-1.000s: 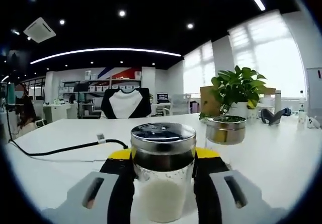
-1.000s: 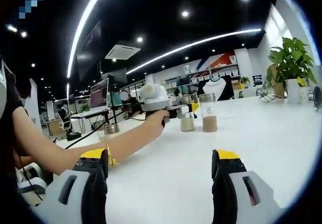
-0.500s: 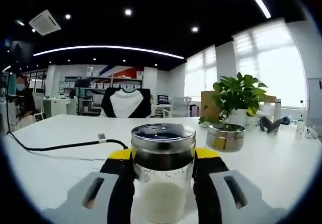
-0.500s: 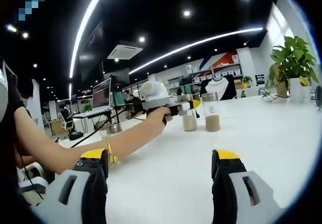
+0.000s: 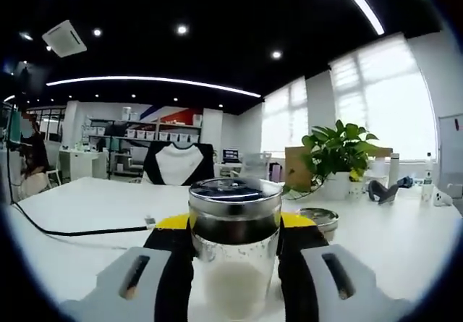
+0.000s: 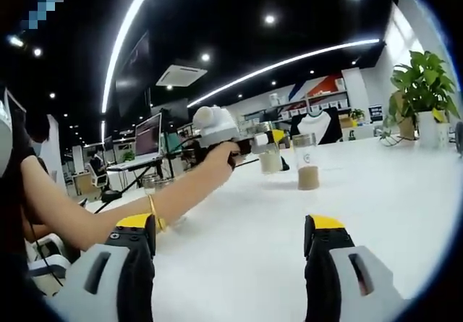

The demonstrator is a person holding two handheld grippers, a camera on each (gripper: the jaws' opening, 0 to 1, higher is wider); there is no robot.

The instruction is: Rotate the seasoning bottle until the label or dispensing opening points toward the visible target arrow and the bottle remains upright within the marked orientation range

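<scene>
The left gripper (image 5: 235, 264) is closed on the seasoning bottle (image 5: 234, 253), one jaw on each side of the glass body; in the right gripper view it (image 6: 264, 148) is seen carrying the bottle (image 6: 270, 159) clear of the white table (image 6: 405, 192). The right gripper (image 6: 235, 260) is held with its jaws apart and nothing between them, low over the table.

Risk, as judged: the smooth round glass could slip or turn within the jaws if the grip were loosened during rotation, and a tilted wrist would take the bottle out of upright. No target arrow or label can be made out, so the heading cannot be checked.

Materials: clear cylindrical glass, a pale fine powder filling the lower part, a shiny metal lid. A second bottle (image 6: 307, 161), holding tan powder, stands on the table just beside the held one. A low metal tin (image 5: 318, 219) and a leafy potted plant (image 5: 336, 152) lie ahead-right of the left gripper.
</scene>
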